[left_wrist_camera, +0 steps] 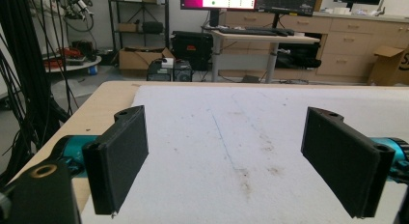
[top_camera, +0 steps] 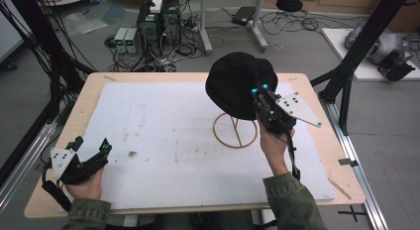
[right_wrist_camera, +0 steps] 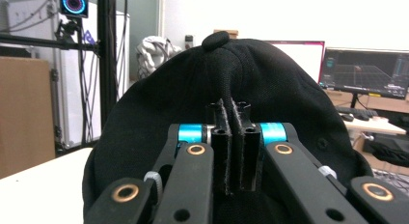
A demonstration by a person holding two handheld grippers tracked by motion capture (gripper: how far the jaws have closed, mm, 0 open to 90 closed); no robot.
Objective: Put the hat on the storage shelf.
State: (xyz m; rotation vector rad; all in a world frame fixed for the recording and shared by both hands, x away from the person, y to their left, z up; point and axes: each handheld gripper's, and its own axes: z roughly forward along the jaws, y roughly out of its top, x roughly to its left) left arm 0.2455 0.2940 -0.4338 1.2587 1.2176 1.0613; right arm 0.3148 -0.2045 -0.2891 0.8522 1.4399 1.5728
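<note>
A black cap (top_camera: 235,84) sits on top of a wooden ring-base stand (top_camera: 236,132) at the table's right middle. My right gripper (top_camera: 260,91) is shut on the cap's fabric at its near right side. In the right gripper view the jaws pinch a fold of the black cap (right_wrist_camera: 231,74) between them, with the right gripper (right_wrist_camera: 233,113) closed tight. My left gripper (top_camera: 91,146) rests low at the table's near left corner, open, holding nothing. In the left gripper view the left gripper (left_wrist_camera: 224,151) has its jaws wide apart over the white mat (left_wrist_camera: 231,132).
A white mat (top_camera: 163,141) covers most of the wooden table (top_camera: 89,86). Computers and cables (top_camera: 153,27) lie on the floor beyond the far edge. Black frame posts (top_camera: 361,46) stand at the right and left.
</note>
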